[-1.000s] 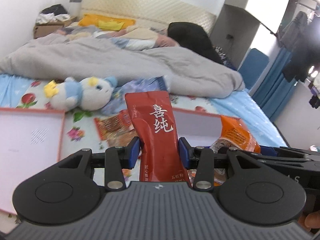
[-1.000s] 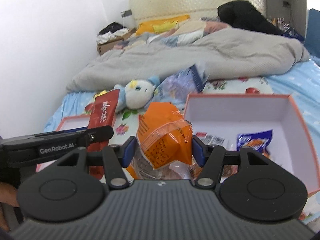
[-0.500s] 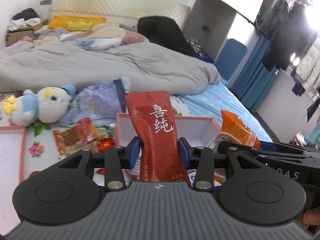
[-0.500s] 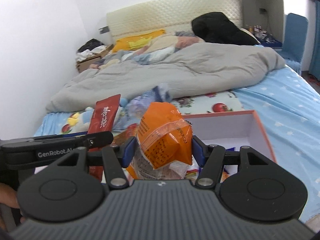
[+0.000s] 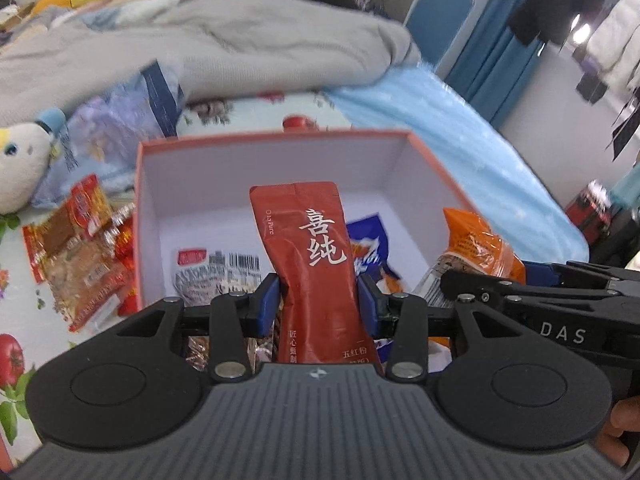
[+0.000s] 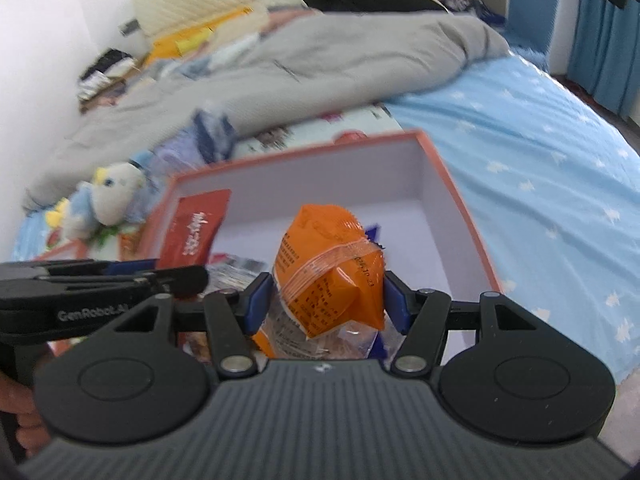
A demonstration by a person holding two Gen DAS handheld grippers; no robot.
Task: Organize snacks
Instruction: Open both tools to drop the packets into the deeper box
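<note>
Two grippers are each clamped on a snack above an open box on the bed. The left gripper [image 5: 318,300] pinches a red pouch [image 5: 316,264] between its blue pads, holding it upright with white characters facing the camera. The right gripper [image 6: 326,300] squeezes an orange packet [image 6: 332,268], whose clear lower part bulges toward the camera. Both snacks hang over the near edge of the orange-rimmed box [image 5: 276,138], the red pouch toward its left side and the orange packet toward its right.

Inside the box, on the white floor, lie a barcode-printed packet [image 5: 218,270] near the left wall and a blue packet [image 5: 370,240] behind the red pouch; the blue one is mostly hidden, so its outline is unclear. Outside the left wall, touching or just beside it, a red-and-brown snack bag [image 5: 80,256] rests on the floral sheet [image 5: 24,312]. A plush toy [image 5: 18,164] lies farther left, and a grey duvet [image 5: 208,44] is bunched beyond the box's far edge.
</note>
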